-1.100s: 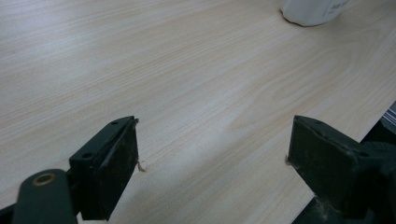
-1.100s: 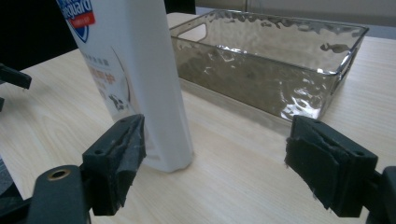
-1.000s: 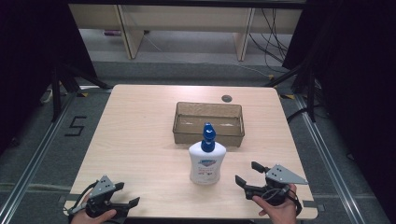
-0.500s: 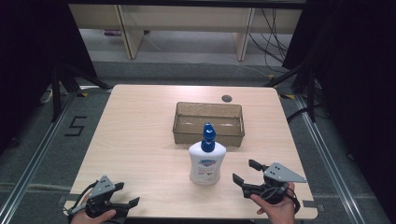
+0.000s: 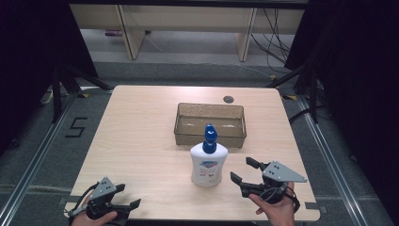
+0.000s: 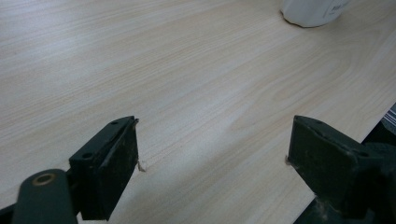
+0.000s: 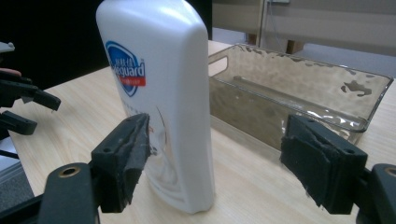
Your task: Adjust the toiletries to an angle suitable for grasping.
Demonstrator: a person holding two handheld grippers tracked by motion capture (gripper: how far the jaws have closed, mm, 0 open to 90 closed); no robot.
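here, a white bottle (image 5: pixel 209 164) with a blue cap (image 5: pixel 210 136) stands upright near the middle of the light wooden table (image 5: pixel 141 141), a little toward the person's side. just behind it, close but apart, sits a clear brownish tray (image 5: pixel 210 123) with nothing lying in it. a small dark round spot (image 5: pixel 228 99) marks the tabletop beyond the tray, near the far edge.

the right gripper (image 5: pixel 244 174) rests low at the near right of the table, held by the person's right hand (image 5: pixel 273 207). its jaws are spread wide and hold nothing. they point toward the bottle, which stands just beside them without touching. in the right gripper view the bottle (image 7: pixel 159 93) looms close, its lower part in front of the left jaw, with a blue and red label (image 7: pixel 125 67) on its face; the tray (image 7: pixel 299 93) lies behind it, seen through the gap between the jaws. the other gripper (image 7: pixel 21 105) shows at that view's left edge, farther off.

the left gripper (image 5: pixel 126 197) sits at the near left corner of the table, held by the left hand (image 5: pixel 94 217), well apart from the bottle. its jaws are also wide apart and empty. in the left gripper view bare tabletop (image 6: pixel 187 84) stretches between the jaws, the table's edge runs under the right jaw, and the base of the bottle (image 6: pixel 314 10) peeks in at the top right.
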